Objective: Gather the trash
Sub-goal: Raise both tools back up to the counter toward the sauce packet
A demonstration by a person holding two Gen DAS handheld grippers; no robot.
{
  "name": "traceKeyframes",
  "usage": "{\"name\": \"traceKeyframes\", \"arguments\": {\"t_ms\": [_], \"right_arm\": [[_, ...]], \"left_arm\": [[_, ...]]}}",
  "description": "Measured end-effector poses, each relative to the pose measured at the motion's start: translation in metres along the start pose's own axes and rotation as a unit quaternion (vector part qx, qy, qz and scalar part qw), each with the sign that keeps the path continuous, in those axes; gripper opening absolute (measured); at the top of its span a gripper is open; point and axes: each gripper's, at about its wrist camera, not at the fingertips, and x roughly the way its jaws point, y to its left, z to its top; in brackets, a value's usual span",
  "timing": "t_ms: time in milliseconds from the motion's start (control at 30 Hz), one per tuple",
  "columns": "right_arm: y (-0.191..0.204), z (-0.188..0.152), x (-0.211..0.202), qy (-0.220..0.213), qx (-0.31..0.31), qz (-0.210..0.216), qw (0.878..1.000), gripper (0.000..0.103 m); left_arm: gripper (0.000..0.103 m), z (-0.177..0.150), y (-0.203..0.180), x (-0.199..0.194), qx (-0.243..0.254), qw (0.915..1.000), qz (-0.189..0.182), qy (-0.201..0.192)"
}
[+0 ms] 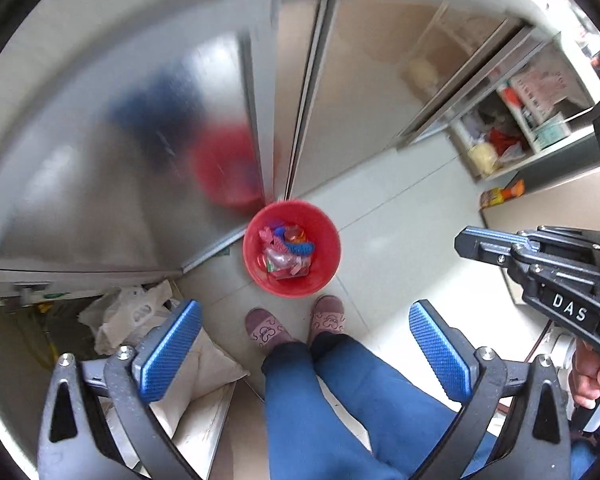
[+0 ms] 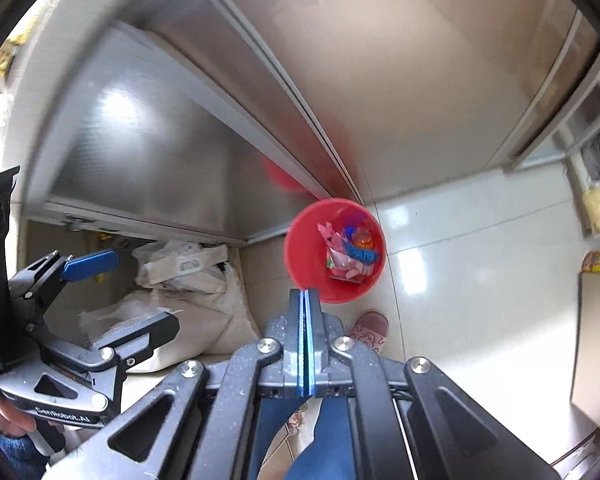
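Observation:
A red bin (image 1: 292, 252) stands on the pale tiled floor beside a steel cabinet, with colourful wrappers and scraps (image 1: 286, 252) lying inside. It also shows in the right wrist view (image 2: 334, 250). My left gripper (image 1: 304, 332) is open and empty, held high above the floor with the bin ahead of it. My right gripper (image 2: 305, 294) is shut with nothing between its blue pads, also held above the bin. Each gripper shows in the other's view: the right one (image 1: 466, 242) at the right, the left one (image 2: 140, 292) at the left.
The person's slippered feet (image 1: 296, 324) stand just in front of the bin. White bags and sacks (image 1: 136, 316) lie at the left by the steel cabinet (image 1: 140, 140). Shelves with packets (image 1: 512, 136) stand at the right, and an orange packet (image 1: 502, 194) lies on the floor.

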Motion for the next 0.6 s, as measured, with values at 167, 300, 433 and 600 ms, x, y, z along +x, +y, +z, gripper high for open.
{"name": "traceKeyframes", "arguments": {"t_ms": [167, 300, 433, 600], "right_arm": [[0.031, 0.005, -0.065, -0.017, -0.022, -0.011, 1.000, 0.001], [0.056, 0.015, -0.110, -0.043, -0.049, -0.030, 0.997, 0.007], [0.081, 0.030, -0.158, -0.097, -0.083, -0.023, 0.992, 0.061], [0.103, 0.053, -0.178, -0.115, -0.116, -0.024, 0.986, 0.077]], "left_arm": [[0.103, 0.008, 0.008, -0.081, -0.004, 0.9987, 0.007, -0.051], [0.103, 0.014, 0.017, -0.136, -0.016, 0.9938, 0.025, -0.107], [0.103, 0.019, 0.033, -0.170, -0.040, 0.9877, 0.040, -0.146], [0.103, 0.027, 0.059, -0.205, -0.071, 0.9807, 0.066, -0.170]]}}
